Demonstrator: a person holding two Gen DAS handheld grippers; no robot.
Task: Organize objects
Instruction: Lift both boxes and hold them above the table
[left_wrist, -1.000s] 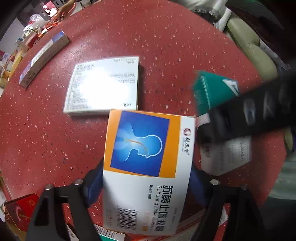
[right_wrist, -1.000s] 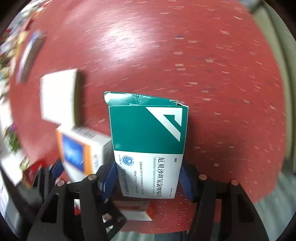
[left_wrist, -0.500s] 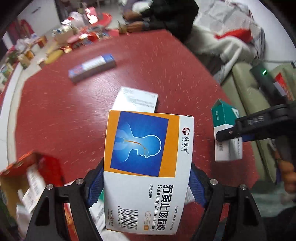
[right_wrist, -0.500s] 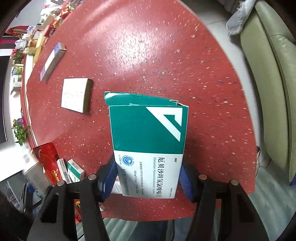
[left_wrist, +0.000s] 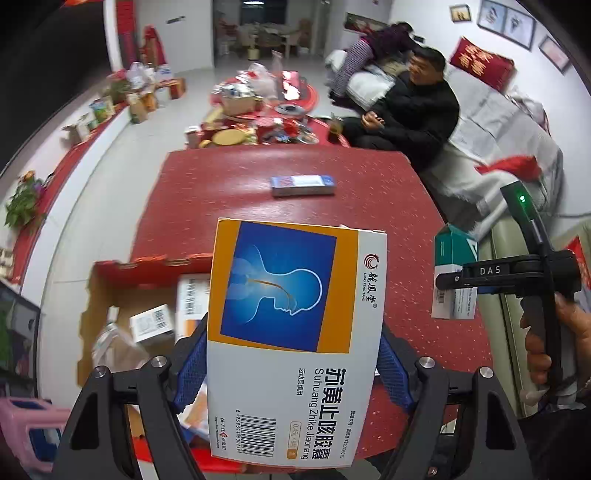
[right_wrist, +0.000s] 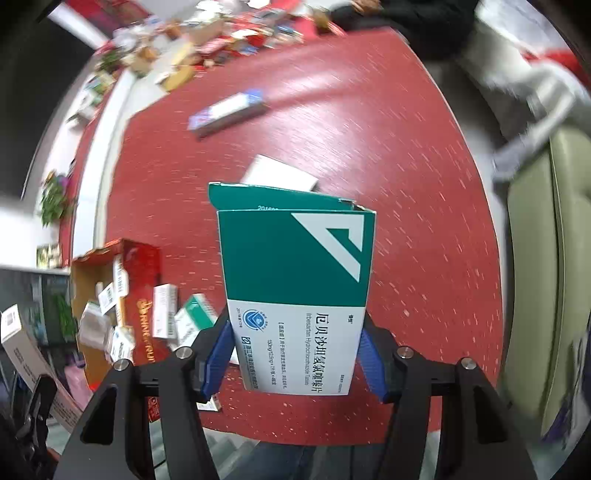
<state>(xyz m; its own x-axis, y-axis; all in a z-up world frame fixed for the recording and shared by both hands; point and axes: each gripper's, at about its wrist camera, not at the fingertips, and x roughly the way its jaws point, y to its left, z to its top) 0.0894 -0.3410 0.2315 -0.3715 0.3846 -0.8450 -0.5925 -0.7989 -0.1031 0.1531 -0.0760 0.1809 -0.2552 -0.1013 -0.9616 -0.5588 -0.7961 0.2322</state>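
Observation:
My left gripper (left_wrist: 293, 365) is shut on an orange, blue and white medicine box (left_wrist: 295, 332), held well above the red table (left_wrist: 258, 199). My right gripper (right_wrist: 295, 356) is shut on a green and white medicine box (right_wrist: 295, 295), also lifted over the table; the left wrist view shows this green box (left_wrist: 456, 251) to the right. An open red carton (left_wrist: 147, 273) with several small medicine boxes stands at the table's left edge. A long blue and white box (left_wrist: 303, 184) and a flat white box (right_wrist: 280, 173) lie on the table.
A person (left_wrist: 413, 107) sits on a covered sofa at the back right. A low red table (left_wrist: 258, 122) crowded with goods stands beyond. A pale green cushion (right_wrist: 535, 258) borders the table's right side. A pink stool (left_wrist: 22, 424) is at the lower left.
Both grippers have risen from close over the table, each keeping its box. The views tilted up, bringing the room and the red carton on the left into sight.

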